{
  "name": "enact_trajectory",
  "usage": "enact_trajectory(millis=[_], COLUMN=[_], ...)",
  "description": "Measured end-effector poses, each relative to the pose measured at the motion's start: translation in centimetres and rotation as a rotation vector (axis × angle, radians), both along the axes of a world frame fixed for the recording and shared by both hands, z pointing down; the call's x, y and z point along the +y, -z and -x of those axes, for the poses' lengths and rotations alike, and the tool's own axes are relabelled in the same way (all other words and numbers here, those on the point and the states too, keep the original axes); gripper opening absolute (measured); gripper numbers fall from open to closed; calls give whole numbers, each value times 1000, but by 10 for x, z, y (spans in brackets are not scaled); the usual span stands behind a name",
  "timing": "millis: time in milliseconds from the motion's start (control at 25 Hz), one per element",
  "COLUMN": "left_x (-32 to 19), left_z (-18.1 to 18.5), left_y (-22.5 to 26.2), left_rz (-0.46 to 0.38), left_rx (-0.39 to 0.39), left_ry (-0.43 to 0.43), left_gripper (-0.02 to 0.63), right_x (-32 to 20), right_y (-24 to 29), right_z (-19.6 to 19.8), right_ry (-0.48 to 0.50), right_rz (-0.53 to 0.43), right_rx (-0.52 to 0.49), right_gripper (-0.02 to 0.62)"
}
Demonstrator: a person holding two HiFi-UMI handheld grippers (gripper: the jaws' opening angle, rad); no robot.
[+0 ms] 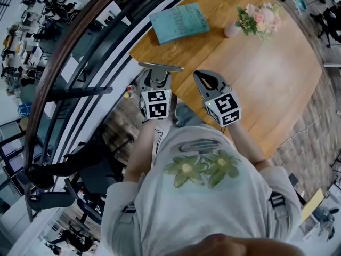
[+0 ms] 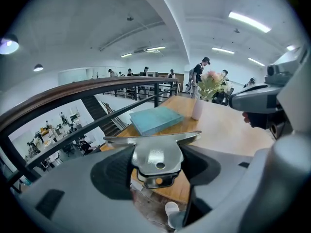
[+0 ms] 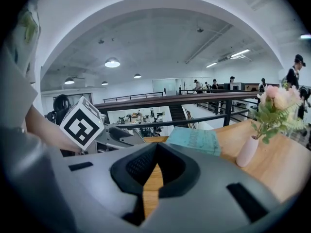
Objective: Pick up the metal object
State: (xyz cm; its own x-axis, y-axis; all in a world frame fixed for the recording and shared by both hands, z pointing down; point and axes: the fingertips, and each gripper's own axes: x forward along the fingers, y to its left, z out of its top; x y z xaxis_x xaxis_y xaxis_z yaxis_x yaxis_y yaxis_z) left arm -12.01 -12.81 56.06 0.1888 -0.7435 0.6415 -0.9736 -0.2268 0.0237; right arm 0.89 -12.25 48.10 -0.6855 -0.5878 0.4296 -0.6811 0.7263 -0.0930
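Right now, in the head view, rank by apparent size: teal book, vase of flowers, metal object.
Teal book
vase of flowers
metal object, though it sits nearer the camera, half hidden in the left tongs

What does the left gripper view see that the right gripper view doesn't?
Only the left gripper view gives a clear look at the metal object, clamped in the left tongs. Only the right gripper view looks into the right tongs, which are shut with nothing in them, and it shows the left tongs' marker cube. Both show the teal book, the flower vase, the wooden table and the railing.
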Motion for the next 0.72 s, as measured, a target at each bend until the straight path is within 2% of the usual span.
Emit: enact_trajectory(millis=[360, 720], left_x=[7, 19], left_z=[-3, -1], left_y=[33, 61], left_rz=[-55, -115], left_rx=[56, 13], left_ry=[14, 0], left_gripper=[302, 302], right_x=[1, 8], right_y=[7, 17], right_z=[-4, -8], right_ry=[-1, -1], right_rz=[-22, -37], right_rx=[6, 0], right_gripper=[6, 6])
